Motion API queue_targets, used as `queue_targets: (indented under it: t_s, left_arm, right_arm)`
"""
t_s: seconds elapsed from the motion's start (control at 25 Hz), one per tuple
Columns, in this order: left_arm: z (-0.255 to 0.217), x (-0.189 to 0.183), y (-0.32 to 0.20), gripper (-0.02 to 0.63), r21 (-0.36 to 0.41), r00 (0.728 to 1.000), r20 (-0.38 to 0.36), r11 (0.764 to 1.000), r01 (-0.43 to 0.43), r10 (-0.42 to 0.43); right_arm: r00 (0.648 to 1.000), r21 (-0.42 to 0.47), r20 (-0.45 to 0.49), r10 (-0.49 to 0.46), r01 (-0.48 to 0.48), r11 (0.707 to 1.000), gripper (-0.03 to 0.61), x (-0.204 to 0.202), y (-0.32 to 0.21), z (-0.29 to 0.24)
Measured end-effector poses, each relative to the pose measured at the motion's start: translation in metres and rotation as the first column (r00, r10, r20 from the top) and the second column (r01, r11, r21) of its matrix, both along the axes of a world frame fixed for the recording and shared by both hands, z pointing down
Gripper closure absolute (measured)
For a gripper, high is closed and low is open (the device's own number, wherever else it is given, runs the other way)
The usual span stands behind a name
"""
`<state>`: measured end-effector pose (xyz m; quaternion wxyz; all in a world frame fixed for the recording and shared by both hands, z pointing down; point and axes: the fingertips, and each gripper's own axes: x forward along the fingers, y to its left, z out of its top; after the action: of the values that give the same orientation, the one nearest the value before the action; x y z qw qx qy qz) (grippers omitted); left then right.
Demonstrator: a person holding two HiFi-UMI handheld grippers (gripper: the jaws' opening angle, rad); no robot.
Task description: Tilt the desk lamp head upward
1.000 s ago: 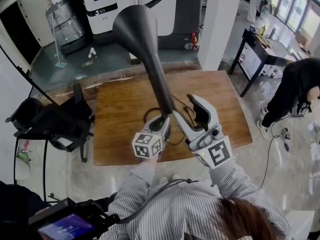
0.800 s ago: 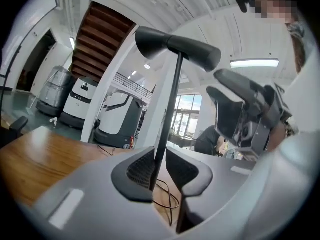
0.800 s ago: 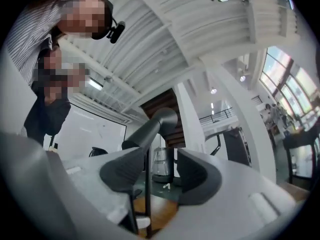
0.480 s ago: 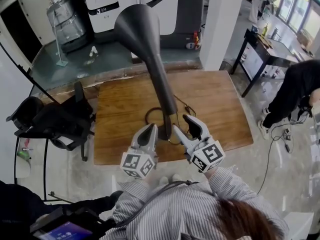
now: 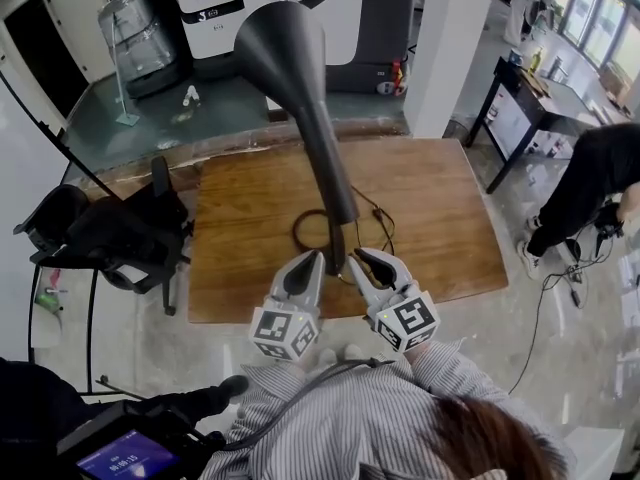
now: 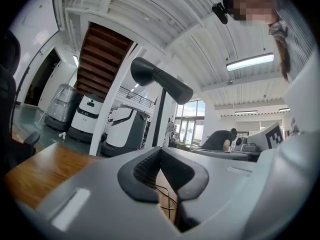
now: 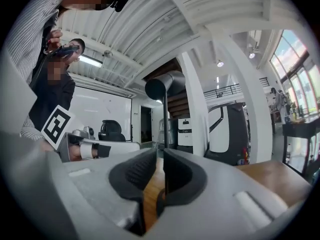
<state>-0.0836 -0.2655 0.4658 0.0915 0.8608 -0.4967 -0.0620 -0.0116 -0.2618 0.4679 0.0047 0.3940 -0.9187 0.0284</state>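
Observation:
A black desk lamp stands on the wooden table (image 5: pixel 440 218). Its cone-shaped head (image 5: pixel 285 43) sits atop a thin pole (image 5: pixel 336 238) that rises from a ring base (image 5: pixel 308 230). My left gripper (image 5: pixel 308 264) is just left of the pole's foot, shut and empty; in the left gripper view the lamp head (image 6: pixel 160 79) shows beyond its closed jaws (image 6: pixel 160 151). My right gripper (image 5: pixel 356 262) is at the pole's right and its jaws have just been closing. The pole (image 7: pixel 163 134) stands in their narrow gap (image 7: pixel 159 156), by the right pad, with a sliver of wood showing beside it.
The lamp's cord (image 5: pixel 378 223) loops over the table behind the grippers. A black office chair (image 5: pixel 110 238) is at the table's left edge. A white pillar (image 5: pixel 440 48) and machines (image 5: pixel 210 8) stand behind. A person (image 5: pixel 590 178) bends beside a black desk (image 5: pixel 530 93) at the right.
The left gripper let go of the pole's foot, drew back toward me and closed. The right gripper sank toward the pole's foot and its wide jaws narrowed around the pole.

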Motion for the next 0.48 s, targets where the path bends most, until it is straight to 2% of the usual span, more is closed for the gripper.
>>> queue_targets:
  t_s: [0.12, 0.48]
  left_arm:
    - [0.001, 0.005, 0.001, 0.609, -0.002, 1.0, 0.01, 1.0, -0.007, 0.007]
    - [0.006, 0.013, -0.001, 0.609, -0.013, 0.999, 0.012, 0.999, -0.035, 0.036]
  right_arm:
    - [1.0, 0.005, -0.008, 0.005, -0.005, 1.0, 0.575, 0.002, -0.001, -0.002]
    - [1.0, -0.011, -0.028, 0.003, -0.004, 1.0, 0.577, -0.002, -0.003, 0.001]
